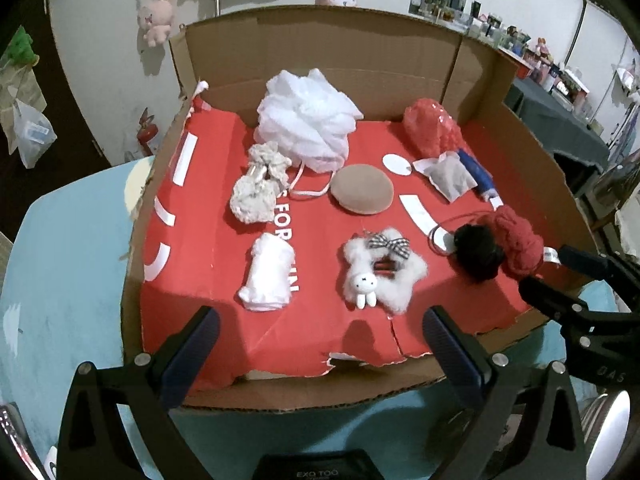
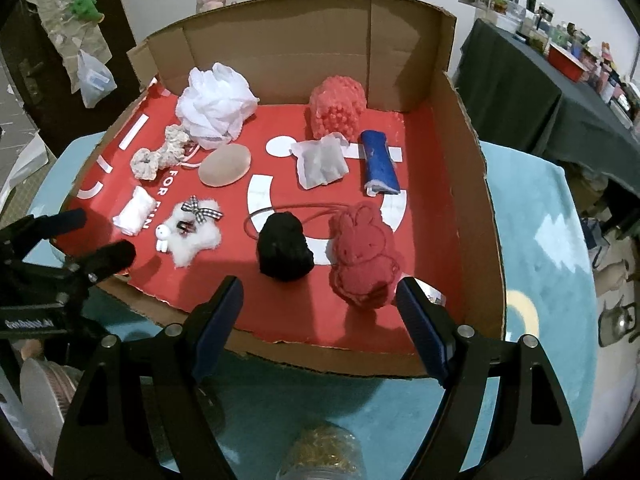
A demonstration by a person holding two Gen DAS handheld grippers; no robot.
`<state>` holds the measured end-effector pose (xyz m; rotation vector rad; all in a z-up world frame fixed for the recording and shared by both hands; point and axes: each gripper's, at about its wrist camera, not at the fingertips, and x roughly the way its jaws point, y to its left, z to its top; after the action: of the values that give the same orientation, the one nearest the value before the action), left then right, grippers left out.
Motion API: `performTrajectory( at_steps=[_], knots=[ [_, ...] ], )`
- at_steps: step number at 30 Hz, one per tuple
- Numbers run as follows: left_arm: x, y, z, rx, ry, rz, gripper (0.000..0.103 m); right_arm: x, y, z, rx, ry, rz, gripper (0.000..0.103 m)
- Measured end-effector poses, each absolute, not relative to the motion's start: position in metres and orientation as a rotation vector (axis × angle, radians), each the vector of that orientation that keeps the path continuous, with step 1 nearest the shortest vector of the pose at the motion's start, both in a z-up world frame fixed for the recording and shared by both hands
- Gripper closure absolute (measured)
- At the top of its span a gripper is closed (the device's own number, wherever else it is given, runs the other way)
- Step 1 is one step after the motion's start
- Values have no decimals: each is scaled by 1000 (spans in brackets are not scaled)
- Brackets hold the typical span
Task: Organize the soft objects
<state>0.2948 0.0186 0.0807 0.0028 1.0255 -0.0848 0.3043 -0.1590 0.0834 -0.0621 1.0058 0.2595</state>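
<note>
Both grippers hang empty with jaws apart over the cardboard box's (image 2: 472, 184) near edge: left gripper (image 1: 320, 354) before the white star plush (image 1: 382, 272), right gripper (image 2: 320, 320) before the red bunny plush (image 2: 362, 258).

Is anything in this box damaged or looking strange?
Yes. The red liner sheet is torn and ragged along the near edge of the cardboard box, showing bare cardboard underneath. The soft items, such as the white mesh puff, look undamaged.

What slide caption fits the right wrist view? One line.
Open right gripper above red bunny plush and black pom-pom in cardboard tray.
</note>
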Motion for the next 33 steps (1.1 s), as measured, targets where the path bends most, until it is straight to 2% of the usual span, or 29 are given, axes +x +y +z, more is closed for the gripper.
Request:
performTrajectory(
  at_steps=[33],
  knots=[
    [297,17,77,29,1030,-66,0,311,-163,76,-48,1044,207,25]
  ],
)
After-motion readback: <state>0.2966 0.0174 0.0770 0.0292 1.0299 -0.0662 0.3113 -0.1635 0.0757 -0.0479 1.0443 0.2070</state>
